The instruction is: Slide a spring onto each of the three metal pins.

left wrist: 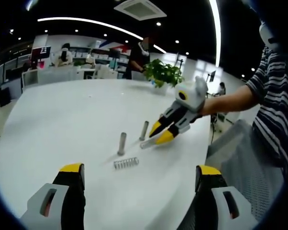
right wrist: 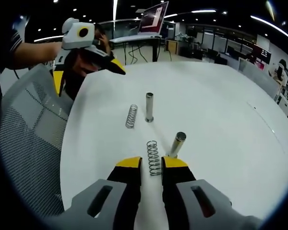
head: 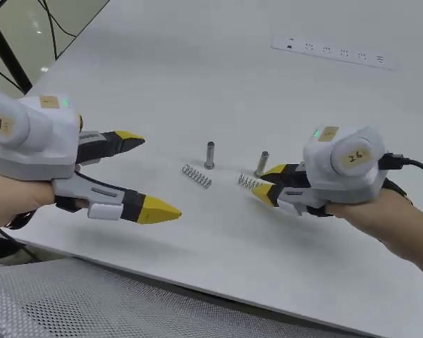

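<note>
Here the right tongs (right wrist: 152,164) sit low over the surface (right wrist: 221,120), jaws narrowly parted around the near end of a spring (right wrist: 153,154) — not yet pinching it. Its long axis runs straight ahead of them, lying flat just beside an upright pin (right wrist: 176,143). The left tongs (head: 160,175) hang wide open, well apart.

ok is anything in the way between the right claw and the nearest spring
Nothing visible. The right claw is at the near end of the spring; the pin stands beside the spring, not between them.
</note>
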